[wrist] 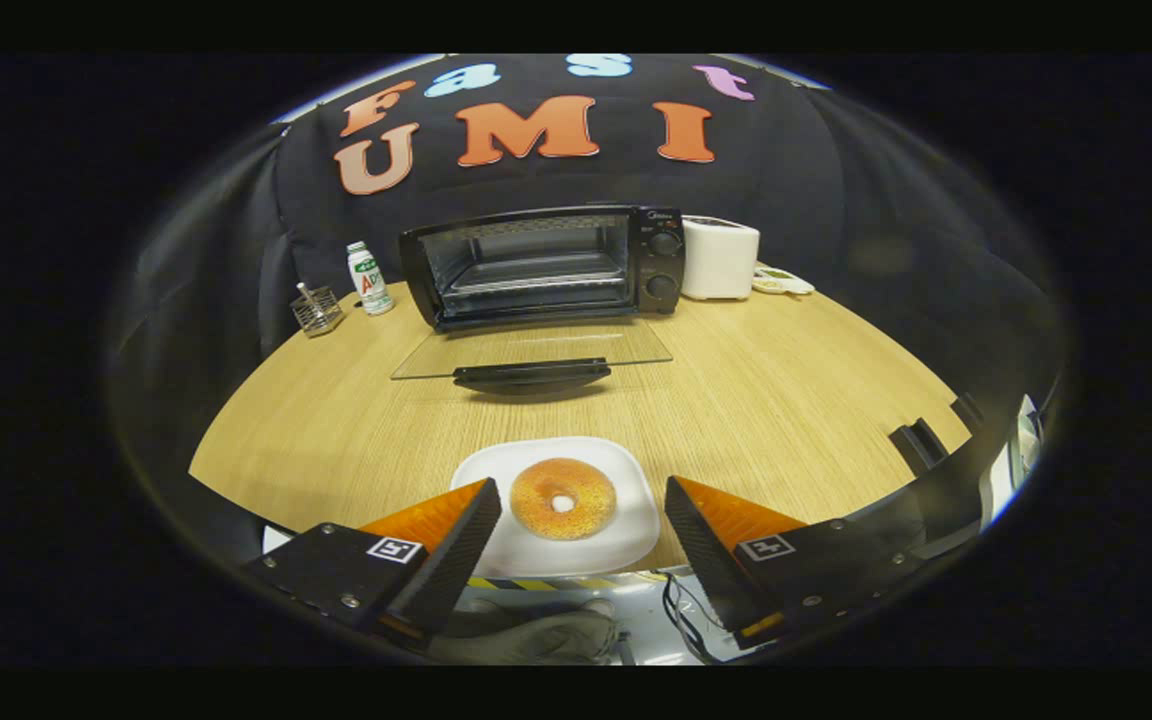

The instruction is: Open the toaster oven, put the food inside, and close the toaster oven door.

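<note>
Two fingers spread wide around a doughnut on a plate

Two black fingers with orange sides, the gripper [583, 505], stand wide apart and hold nothing. Between them lies a golden-brown doughnut [563, 498] with a small hole in its middle. It rests on a white plate [636, 525] with rounded corners, and neither finger touches it. The plate sits near the nearer edge of a pale wooden bench [786, 400] with a fine straight grain.

Well beyond the fingers, across a bare stretch of wood, stands a black toaster oven [541, 265]. Its glass door [533, 350] is folded down flat toward the fingers, with a dark handle along its front edge. The oven's inside shows a metal rack and a shelf. Two round knobs [663, 265] sit one above the other on its right side.

Just right of the oven stands a white toaster [720, 258], and beside that lies a small white dish [783, 282] with something green on it. To the oven's left stands a small white bottle [369, 278] with a green cap, and further left a small wire basket [317, 310].

Black cloth hangs behind the bench and curves around both sides as the booth's wall. Under the bench's nearer edge runs a strip of yellow and black striped tape [556, 582], with dark cables [686, 610] below the right finger.
</note>
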Motion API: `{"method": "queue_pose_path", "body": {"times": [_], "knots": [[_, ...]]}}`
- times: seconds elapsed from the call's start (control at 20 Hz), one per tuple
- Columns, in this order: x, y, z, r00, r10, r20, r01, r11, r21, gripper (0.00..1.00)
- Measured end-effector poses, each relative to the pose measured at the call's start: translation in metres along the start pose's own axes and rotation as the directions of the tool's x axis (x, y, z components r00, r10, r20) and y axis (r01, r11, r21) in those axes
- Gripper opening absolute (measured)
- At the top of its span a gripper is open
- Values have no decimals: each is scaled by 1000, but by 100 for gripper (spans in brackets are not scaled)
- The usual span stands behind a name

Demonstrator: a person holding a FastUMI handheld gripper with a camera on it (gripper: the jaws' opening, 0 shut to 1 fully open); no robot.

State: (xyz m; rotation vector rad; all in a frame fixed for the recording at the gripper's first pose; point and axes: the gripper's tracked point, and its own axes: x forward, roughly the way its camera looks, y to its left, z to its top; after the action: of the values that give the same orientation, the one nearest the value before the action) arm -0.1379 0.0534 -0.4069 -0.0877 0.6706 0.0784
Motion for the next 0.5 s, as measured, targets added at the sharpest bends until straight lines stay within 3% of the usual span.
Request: {"method": "queue_pose_path", "body": {"times": [0.5], "knots": [[33,10,-15,999,-20,-44,17,997,-72,99]]}}
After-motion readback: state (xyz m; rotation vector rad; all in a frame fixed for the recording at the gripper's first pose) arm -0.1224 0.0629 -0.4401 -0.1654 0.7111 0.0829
